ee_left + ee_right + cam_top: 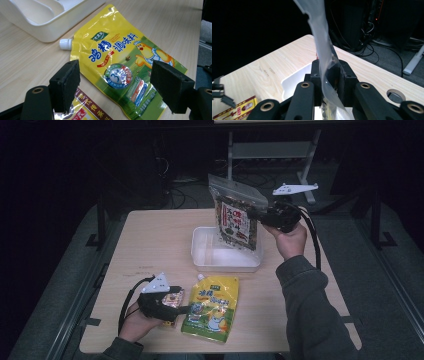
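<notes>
The job looks like putting food packs into the white plastic bin (202, 251) in the middle of the high view. It seems about halfway there at best. The right gripper (254, 213) has its jaws squeezed tight on the side edge of a clear zip bag (235, 215), which hangs just above the bin near the top middle of the picture. It is not inside yet.

Two packs wait near the bottom of the picture: a yellow spout pouch (212, 307) and a small red and yellow packet (173, 300) just beside it on the left. The left gripper (115, 85) has its jaws wide apart and holds nothing; the pouch lies flat under them.

The zip bag is thin, see-through and floppy, with dark bits inside. The pouch is shiny and crinkly, with a little white cap (65, 44). The bin is smooth and hard with round corners. The table (150, 235) is pale wood.
</notes>
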`<state>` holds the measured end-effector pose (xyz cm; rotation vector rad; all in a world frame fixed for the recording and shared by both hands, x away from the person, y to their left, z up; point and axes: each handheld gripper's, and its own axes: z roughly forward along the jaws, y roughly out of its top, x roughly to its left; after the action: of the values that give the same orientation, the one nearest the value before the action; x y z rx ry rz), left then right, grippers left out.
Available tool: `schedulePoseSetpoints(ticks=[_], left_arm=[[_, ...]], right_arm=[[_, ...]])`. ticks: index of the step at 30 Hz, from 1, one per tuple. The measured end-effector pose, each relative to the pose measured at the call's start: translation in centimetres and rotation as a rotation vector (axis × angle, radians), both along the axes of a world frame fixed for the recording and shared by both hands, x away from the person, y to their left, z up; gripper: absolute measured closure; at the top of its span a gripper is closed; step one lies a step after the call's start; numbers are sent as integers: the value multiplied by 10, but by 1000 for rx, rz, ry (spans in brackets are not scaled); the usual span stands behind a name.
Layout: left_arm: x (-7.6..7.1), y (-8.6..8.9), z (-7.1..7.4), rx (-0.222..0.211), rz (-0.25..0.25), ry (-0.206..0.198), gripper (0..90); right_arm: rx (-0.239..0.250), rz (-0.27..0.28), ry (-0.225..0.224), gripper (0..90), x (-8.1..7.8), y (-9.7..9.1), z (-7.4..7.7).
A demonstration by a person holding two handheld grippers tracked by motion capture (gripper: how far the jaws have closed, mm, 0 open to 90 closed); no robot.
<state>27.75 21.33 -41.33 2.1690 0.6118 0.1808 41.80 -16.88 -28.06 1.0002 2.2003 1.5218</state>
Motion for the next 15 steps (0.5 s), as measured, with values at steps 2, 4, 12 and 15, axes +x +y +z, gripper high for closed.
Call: schedulePoseSetpoints(ticks=[2, 4, 12, 15], left_arm=[[0, 0, 0, 2, 1, -1, 235], [0, 1, 0, 2, 3, -1, 234], [1, 3, -1, 2, 7, 2, 235], [1, 3, -2, 0, 10, 3, 236]], right_arm=[[4, -10, 2, 767, 3, 1, -4], [7, -17, 8, 768, 7, 2, -9], [20, -33, 13, 769, 14, 4, -24], [21, -30, 10, 768, 17, 6, -30]])
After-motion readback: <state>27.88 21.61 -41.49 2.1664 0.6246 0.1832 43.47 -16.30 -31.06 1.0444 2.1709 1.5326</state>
